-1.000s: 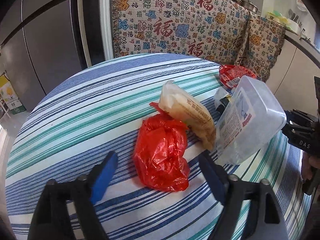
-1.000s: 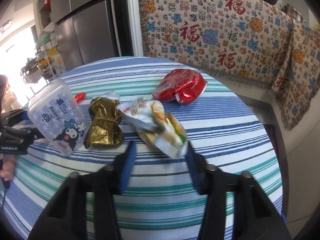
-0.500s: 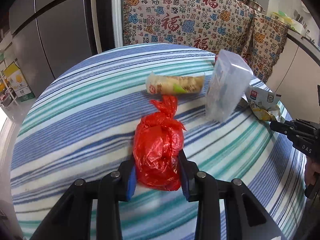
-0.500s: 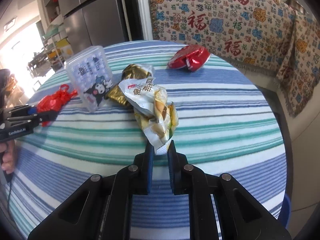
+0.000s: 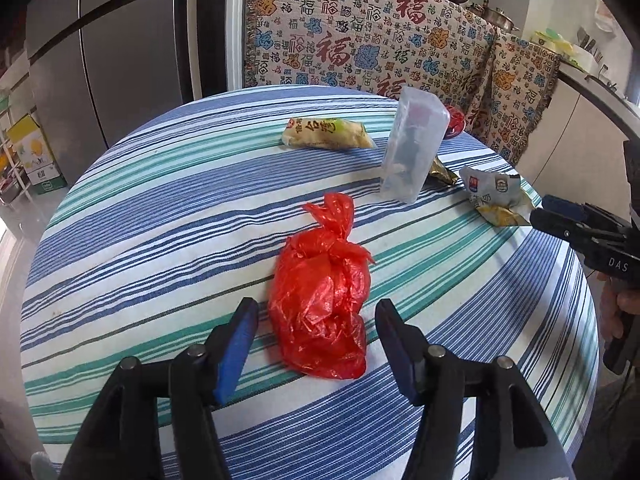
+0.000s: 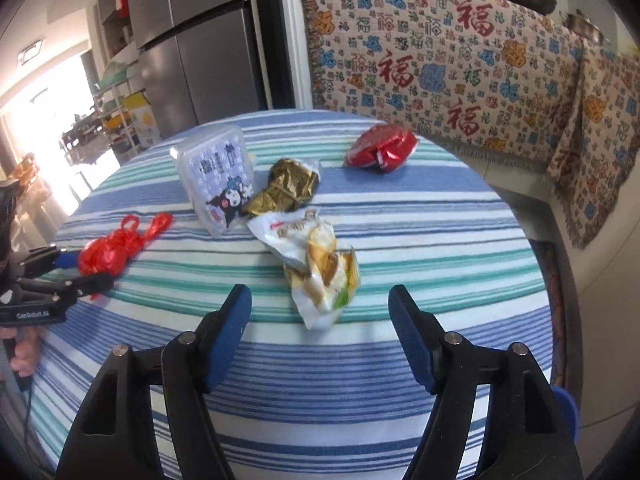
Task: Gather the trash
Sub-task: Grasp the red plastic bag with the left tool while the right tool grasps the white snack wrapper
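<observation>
A knotted red plastic bag (image 5: 322, 304) lies on the striped table (image 5: 140, 220) between the open fingers of my left gripper (image 5: 316, 320); it also shows in the right wrist view (image 6: 110, 248). A crumpled white and yellow snack wrapper (image 6: 316, 264) lies just ahead of my open right gripper (image 6: 320, 308); it also shows in the left wrist view (image 5: 494, 196). Further back are a gold wrapper (image 6: 286, 190), a red wrapper (image 6: 382, 148) and a pale snack packet (image 5: 326, 134).
A clear plastic box (image 6: 218, 178) with a cartoon label stands upright mid-table; it also shows in the left wrist view (image 5: 414, 148). A patterned cloth (image 6: 460, 68) covers the counter behind. A grey fridge (image 5: 112, 40) stands back left. The table edge curves close on all sides.
Both grippers have opened and let go: the left released the red bag, the right released the snack wrapper. Both items now lie on the table.
</observation>
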The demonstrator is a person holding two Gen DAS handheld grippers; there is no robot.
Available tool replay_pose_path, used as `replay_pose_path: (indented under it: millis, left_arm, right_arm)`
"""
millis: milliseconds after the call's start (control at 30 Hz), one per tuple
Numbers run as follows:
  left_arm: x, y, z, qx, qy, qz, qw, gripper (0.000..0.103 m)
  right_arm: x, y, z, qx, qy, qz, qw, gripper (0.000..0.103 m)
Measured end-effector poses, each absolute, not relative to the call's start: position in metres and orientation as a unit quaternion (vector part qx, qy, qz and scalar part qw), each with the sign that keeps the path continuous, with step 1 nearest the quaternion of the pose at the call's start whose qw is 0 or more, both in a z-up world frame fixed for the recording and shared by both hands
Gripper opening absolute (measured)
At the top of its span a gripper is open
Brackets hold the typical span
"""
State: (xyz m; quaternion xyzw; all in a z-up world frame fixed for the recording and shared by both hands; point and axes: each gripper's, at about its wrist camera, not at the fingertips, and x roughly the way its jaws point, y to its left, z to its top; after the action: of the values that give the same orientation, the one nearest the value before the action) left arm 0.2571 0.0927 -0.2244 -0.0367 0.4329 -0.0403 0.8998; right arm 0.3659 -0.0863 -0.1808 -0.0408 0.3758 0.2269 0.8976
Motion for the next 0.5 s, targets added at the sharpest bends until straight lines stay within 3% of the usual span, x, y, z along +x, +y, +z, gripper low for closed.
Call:
replay_pose_path:
  millis: [200,267,300,333,400,467,500]
  left_arm:
    - [0.262,0.087,-0.226,-0.025,0.436,-0.042,0.899,0.062]
    - [0.262,0.086,-0.226,-0.024,0.435,-0.038,0.899,0.062]
    - [0.263,0.086,-0.225,-0.023,0.433,-0.036,0.9,0.062]
    - [0.263,0.086,-0.224,-0.02,0.43,-0.033,0.902,0.062]
    - [0.265,0.084,-0.222,-0.013,0.426,-0.032,0.904,0.061]
    - [0.266,0.082,-0.221,-0.007,0.428,-0.037,0.903,0.04]
    - [0.266,0.08,-0.222,-0.004,0.428,-0.037,0.903,0.04]
  right_arm:
    - [0.381,-0.061,-0.184,-0.072,0.385,0.235,0.89,0.073]
    - [0.385,-0.06,-0.19,-0.066,0.397,0.236,0.884,0.054]
    - [0.388,-0.06,-0.192,-0.059,0.406,0.239,0.88,0.028]
    - [0.387,-0.061,-0.193,-0.058,0.406,0.237,0.881,0.015]
    - [0.386,-0.065,-0.191,-0.044,0.409,0.239,0.88,0.013]
    - [0.384,-0.072,-0.189,-0.023,0.412,0.239,0.879,0.012]
    - [0.382,-0.075,-0.188,-0.017,0.412,0.237,0.88,0.012]
